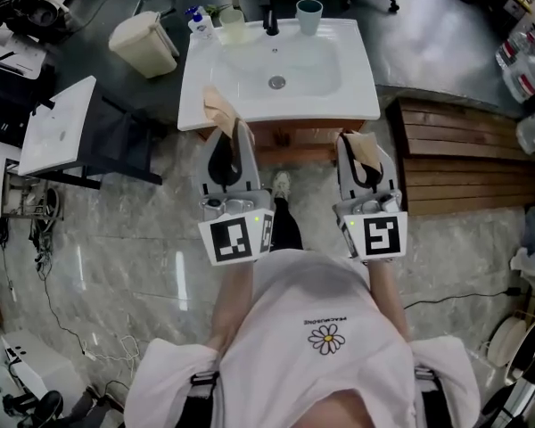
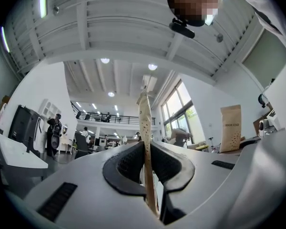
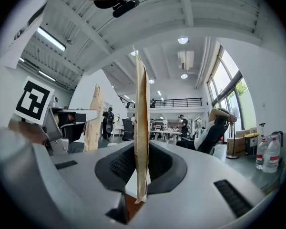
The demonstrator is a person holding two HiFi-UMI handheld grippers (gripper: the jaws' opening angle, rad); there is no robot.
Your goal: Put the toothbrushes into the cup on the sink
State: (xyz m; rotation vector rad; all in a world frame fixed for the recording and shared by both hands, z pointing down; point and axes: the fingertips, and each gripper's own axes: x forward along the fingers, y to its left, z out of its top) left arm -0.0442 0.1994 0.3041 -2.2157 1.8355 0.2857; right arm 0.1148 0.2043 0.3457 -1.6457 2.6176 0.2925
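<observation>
A: Holding what, the left gripper [image 2: 145, 149]?
B: Jaws pinched tight on a brown paper toothbrush sleeve [image 2: 144, 120], which stands upright between the pads
A: Right gripper [image 3: 140, 151]?
B: Clamped on a second paper sleeve [image 3: 141, 104], edge-on and upright
A: Cups?
B: Teal cup [image 1: 308, 16] at 1 o'clock on the white sink [image 1: 250, 105], pale cup [image 1: 233, 25] at 11 o'clock. Both grippers are at the sink's 6 o'clock side, sleeves well apart from the cups
</observation>
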